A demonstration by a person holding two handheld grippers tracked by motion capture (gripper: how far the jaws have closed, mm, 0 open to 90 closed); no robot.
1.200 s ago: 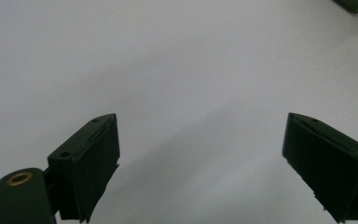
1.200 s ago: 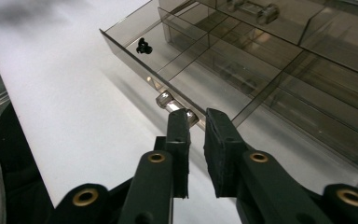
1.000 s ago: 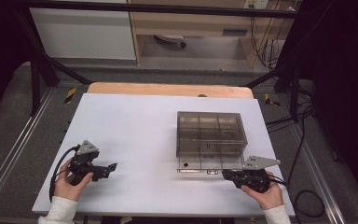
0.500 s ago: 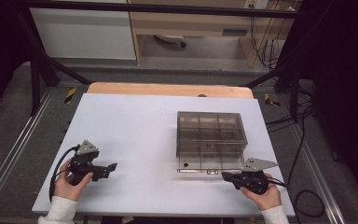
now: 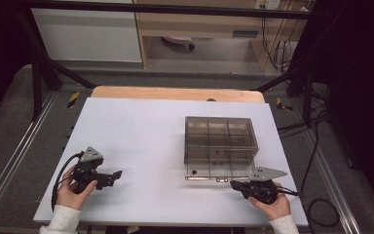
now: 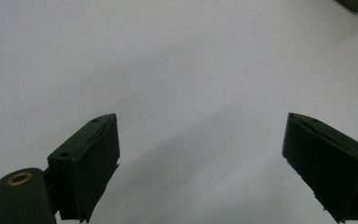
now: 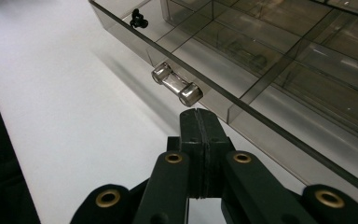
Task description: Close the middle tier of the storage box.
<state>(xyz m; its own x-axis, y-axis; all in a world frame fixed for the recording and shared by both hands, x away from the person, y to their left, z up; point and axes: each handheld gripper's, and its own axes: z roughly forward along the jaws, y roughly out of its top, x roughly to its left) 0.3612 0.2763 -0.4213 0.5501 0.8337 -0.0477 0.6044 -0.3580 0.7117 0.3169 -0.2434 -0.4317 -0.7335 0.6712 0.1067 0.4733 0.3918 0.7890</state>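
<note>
Since the earlier frames the right gripper [image 5: 233, 184] has drawn its jaws fully together, with nothing between them, just before the latch [image 7: 176, 87] on the near wall of the smoky clear compartment box [image 5: 220, 141]. The left gripper [image 5: 117, 173] remains well left of the box, jaws apart and empty. The box sits on the white desk [image 5: 141, 131], with a wooden edge and grey floor [image 5: 9, 126] beyond it.

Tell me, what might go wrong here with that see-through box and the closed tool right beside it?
The right gripper, jaws shut with nothing between them, points at the small latch on the clear box's front edge. A push could slide the light box across the table rather than work the latch. The left gripper sits far off with open jaws, so nothing steadies the box.
</note>
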